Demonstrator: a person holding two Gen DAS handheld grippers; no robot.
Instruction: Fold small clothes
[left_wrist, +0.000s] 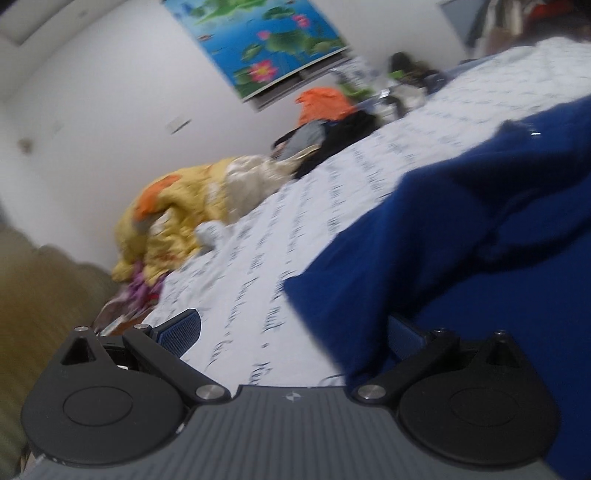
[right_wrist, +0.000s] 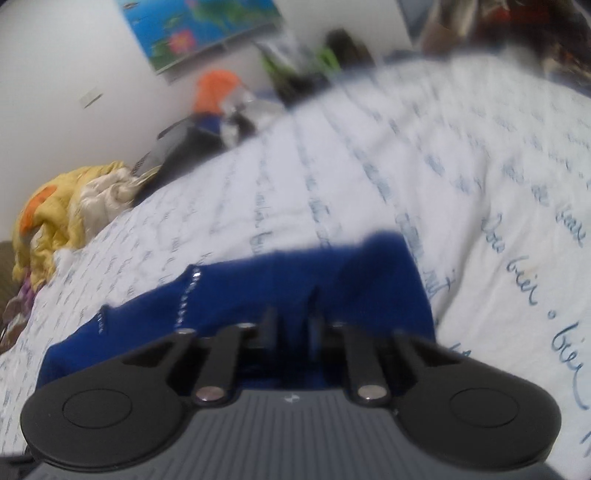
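While the right gripper (right_wrist: 291, 321) pinches the blue garment (right_wrist: 280, 280), the left gripper (left_wrist: 291, 332) stands spread at its edge.

Lying on the bed (right_wrist: 424, 155), the garment sits bunched. The right jaws are nearly pressed together on a thin fold, so it may slip out on a pull; the left jaws hold nothing, and one finger (left_wrist: 181, 328) rides over bare sheet, so closing may miss the cloth.

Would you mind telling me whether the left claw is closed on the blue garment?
No, the left claw stands wide open, its left finger over bare bedsheet and the blue garment only at its right finger.
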